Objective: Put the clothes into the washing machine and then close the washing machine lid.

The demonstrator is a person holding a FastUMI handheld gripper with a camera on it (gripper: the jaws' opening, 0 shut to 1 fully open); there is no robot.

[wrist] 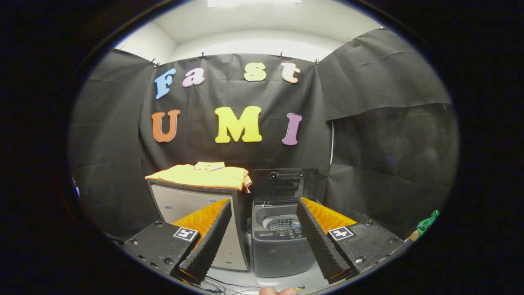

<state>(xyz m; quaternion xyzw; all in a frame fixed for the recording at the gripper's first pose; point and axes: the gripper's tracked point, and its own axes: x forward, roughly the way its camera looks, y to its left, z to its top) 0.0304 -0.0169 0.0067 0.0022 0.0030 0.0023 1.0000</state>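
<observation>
tool [262, 235] spread open (empty), washing machine [280, 241] between fingers, yellow shirt [202, 175] beyond, on cabinet [192, 205]

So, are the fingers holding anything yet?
Nothing. The gripper is open and empty; the yellow shirt lies on the cabinet beyond its fingers, beside the open washing machine.

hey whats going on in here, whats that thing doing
A person is holding a two-finger claw, open and holding nothing, aimed at a small washing machine. The machine's lid stands up open, and the drum looks empty. A folded yellow shirt lies on the cabinet beside the machine, beyond the fingers and untouched. So nothing is loaded yet.
</observation>
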